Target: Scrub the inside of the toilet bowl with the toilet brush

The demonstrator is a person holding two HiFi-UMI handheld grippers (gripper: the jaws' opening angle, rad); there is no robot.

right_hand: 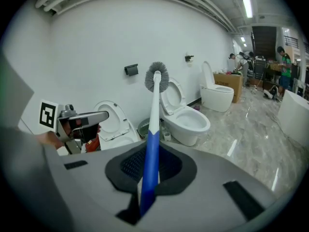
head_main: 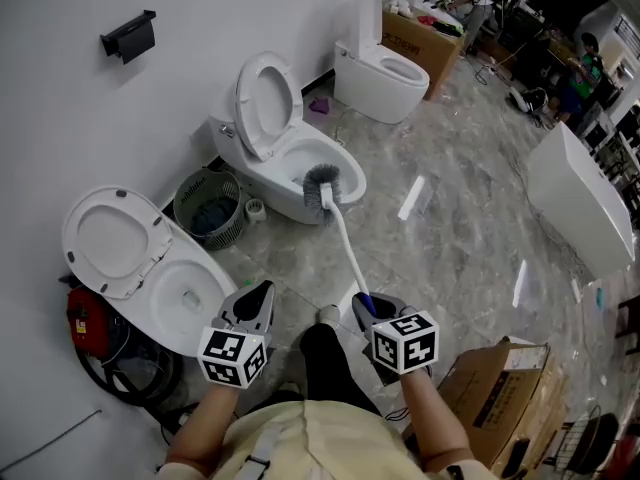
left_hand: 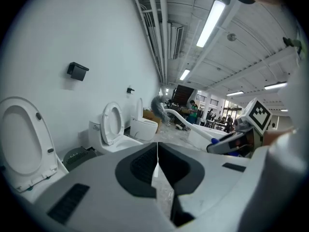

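Note:
My right gripper (head_main: pixel 368 310) (right_hand: pixel 147 178) is shut on the blue grip of the toilet brush (head_main: pixel 338 230) (right_hand: pixel 153 124). Its white shaft rises away from me, and the grey bristle head (head_main: pixel 320 183) (right_hand: pixel 157 77) hovers over the front rim of the middle toilet (head_main: pixel 300 163) (right_hand: pixel 186 120), whose lid stands up. My left gripper (head_main: pixel 250 306) (left_hand: pixel 157 166) is shut with nothing between its jaws, held low beside the right one. The brush (left_hand: pixel 169 112) also crosses the left gripper view in the distance.
A second open toilet (head_main: pixel 150 268) sits near my left, with a mesh waste basket (head_main: pixel 208 208) between the two. A third toilet (head_main: pixel 385 63) stands farther back. A white tub (head_main: pixel 580 198) is at the right, cardboard boxes (head_main: pixel 500 388) by my right elbow, a red object (head_main: pixel 90 323) at left.

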